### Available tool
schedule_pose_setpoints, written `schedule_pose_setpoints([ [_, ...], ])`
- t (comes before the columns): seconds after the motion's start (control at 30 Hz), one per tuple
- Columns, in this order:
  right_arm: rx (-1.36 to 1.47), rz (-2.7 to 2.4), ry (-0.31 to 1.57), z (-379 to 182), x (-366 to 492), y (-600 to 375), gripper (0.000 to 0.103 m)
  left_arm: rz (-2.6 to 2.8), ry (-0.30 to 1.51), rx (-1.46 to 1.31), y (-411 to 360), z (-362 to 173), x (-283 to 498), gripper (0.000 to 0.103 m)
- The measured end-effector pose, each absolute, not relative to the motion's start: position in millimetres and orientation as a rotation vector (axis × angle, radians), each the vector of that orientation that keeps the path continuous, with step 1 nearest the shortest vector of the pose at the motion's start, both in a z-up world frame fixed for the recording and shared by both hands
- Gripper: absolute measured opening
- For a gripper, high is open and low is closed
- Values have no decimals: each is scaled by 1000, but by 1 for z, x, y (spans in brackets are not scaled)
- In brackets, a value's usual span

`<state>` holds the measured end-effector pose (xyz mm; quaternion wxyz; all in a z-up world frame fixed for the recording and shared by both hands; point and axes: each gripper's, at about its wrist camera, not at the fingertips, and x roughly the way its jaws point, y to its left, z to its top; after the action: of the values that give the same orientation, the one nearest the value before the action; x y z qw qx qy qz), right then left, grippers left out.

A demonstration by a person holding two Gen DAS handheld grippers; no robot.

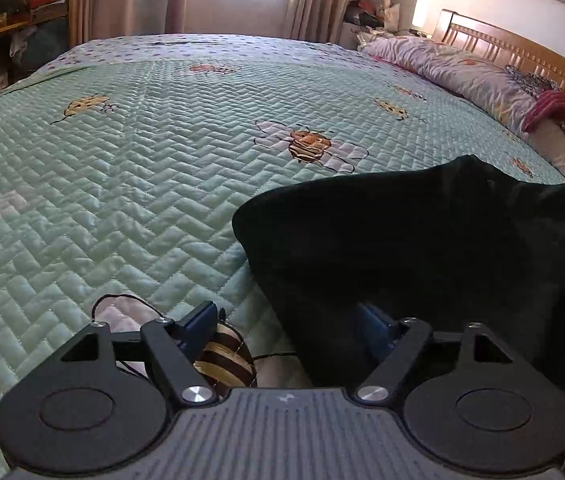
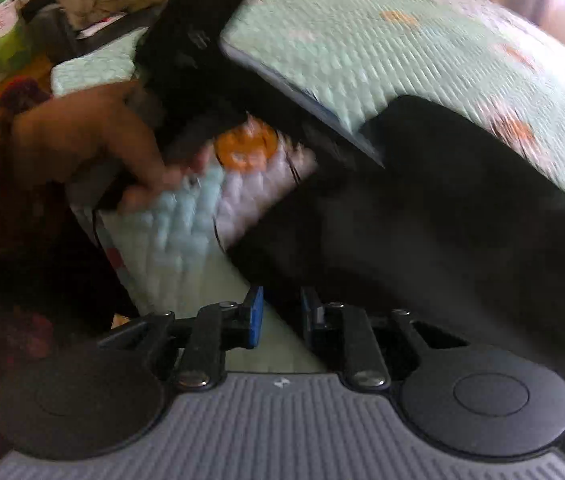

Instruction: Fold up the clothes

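Motion blur smears the right wrist view, the black garment (image 1: 422,248) runs off the right edge, and the left gripper's (image 1: 286,328) right fingertip vanishes against that dark cloth.

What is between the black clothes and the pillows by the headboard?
Only bare green quilt lies between the black garment and the pillows, seen in the left wrist view.

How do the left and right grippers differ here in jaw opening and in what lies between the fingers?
The left gripper stands wide open; the right gripper has only a narrow gap. The left spans the black garment's edge and bare quilt; the right sits at that edge, grip unclear. Both point down at the bed.
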<state>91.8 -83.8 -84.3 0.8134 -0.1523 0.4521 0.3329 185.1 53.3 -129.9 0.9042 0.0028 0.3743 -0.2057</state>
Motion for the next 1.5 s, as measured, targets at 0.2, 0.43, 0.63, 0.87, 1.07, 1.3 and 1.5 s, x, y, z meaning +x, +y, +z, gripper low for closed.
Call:
schedule_pose_setpoints([
  [0.2,-229,730,879,-57,93,-86,22,-429,772,8,54,-131,184,84],
  [0.43,-93,708,940,-87,108,-84,34,-423,773,25,54,-132,183,91],
  [0.63,33,666,870,-66,97,-118,34,-406,770,15,52,-133,179,96],
  [0.87,180,676,926,-90,104,-146,61,-378,710,233,23,-119,149,96],
  [1.07,714,462,763,-93,67,-277,61,-383,563,389,-8,-84,108,99],
  [1.3,1107,246,651,-142,49,-372,63,-487,510,546,-73,-82,79,102],
  [1.5,1096,385,671,-143,72,-363,63,-556,511,626,-119,-94,72,102],
])
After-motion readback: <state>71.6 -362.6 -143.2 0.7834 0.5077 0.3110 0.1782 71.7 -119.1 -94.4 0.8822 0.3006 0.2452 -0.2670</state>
